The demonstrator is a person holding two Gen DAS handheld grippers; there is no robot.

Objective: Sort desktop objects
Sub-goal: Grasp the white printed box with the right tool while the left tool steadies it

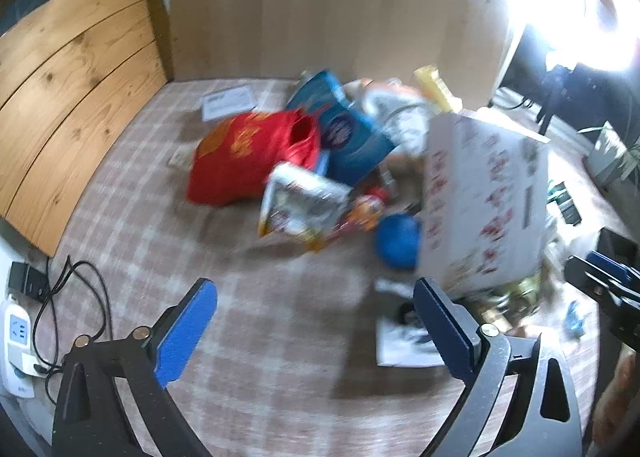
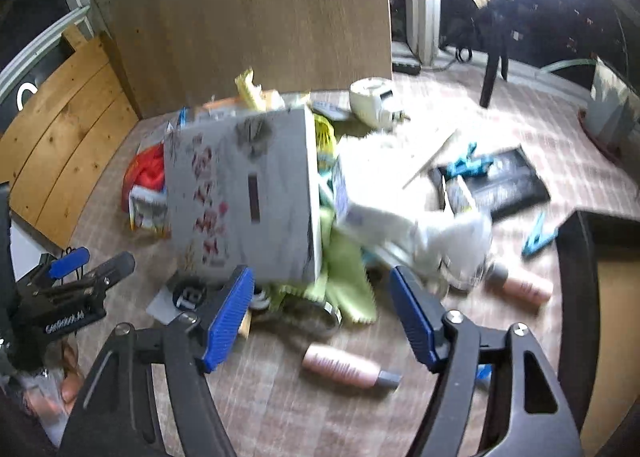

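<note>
Left gripper and right gripper agape, empty.

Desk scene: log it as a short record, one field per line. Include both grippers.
surface: checked tablecloth
centre: large white carton, tilted over a heap of clutter
left of carton: red bag, blue box, blue ball
front: two pink bottles lying flat, one near, one further right
under carton: green cloth
left gripper: open, empty
right gripper: open, empty
image quality: motion blur, small items unclear
</note>
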